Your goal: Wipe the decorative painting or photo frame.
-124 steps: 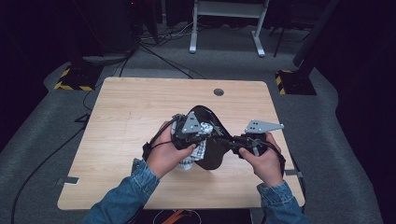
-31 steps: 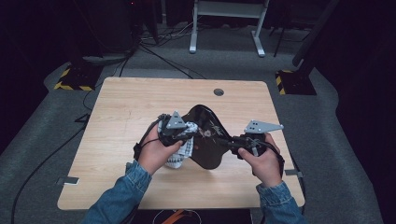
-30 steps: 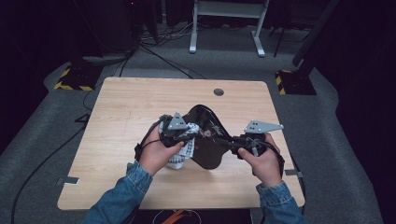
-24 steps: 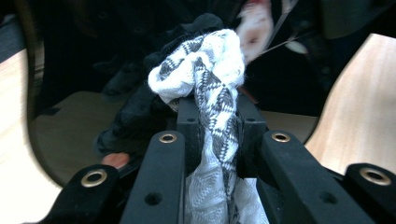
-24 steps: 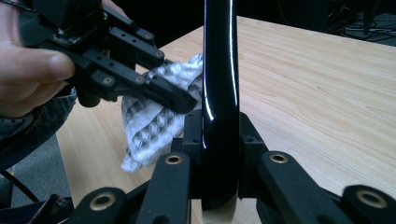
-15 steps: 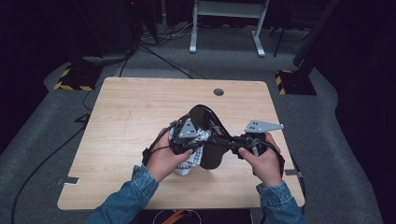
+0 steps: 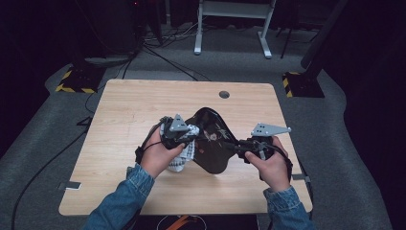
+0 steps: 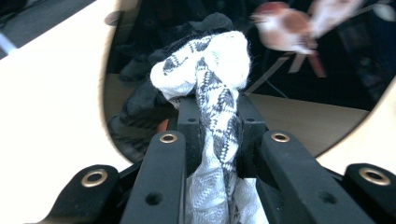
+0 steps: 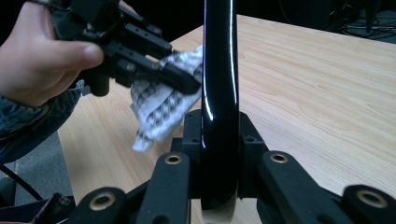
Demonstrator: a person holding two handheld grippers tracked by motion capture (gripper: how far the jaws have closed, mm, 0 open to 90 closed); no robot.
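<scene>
in the high view we hold the left gripper [image 7: 184,139] against the face of a glossy black plate [image 7: 210,148], which stands on edge above the wooden table [image 7: 129,110]. a black-and-white cloth [image 7: 181,158] hangs under the left gripper. the right gripper [image 7: 238,147] is at the right rim of the plate, near the middle of the table on our side.

in the left gripper view the jaws are closed on the cloth [image 8: 217,88], and its bunched end presses on the shiny plate [image 8: 140,60]. here we see a bird picture [image 8: 287,23] on the plate surface and reflections in it, which the high view gives only as a small pale mark.

in the right gripper view the jaws are clamped on the plate [image 9: 219,93], seen edge-on and upright. the left gripper [image 9: 187,81] shows farther off with the cloth [image 9: 159,112] touching the plate face. this view makes clear that the grip is only on the thin rim.

we judge that this is wiping. the risk is that the smooth rim slips or turns between the right jaws if the left gripper pushes too hard, and then the plate may fall on the table. also the cloth can slide out of the left jaws, so bare plastic would rub the glaze.
</scene>
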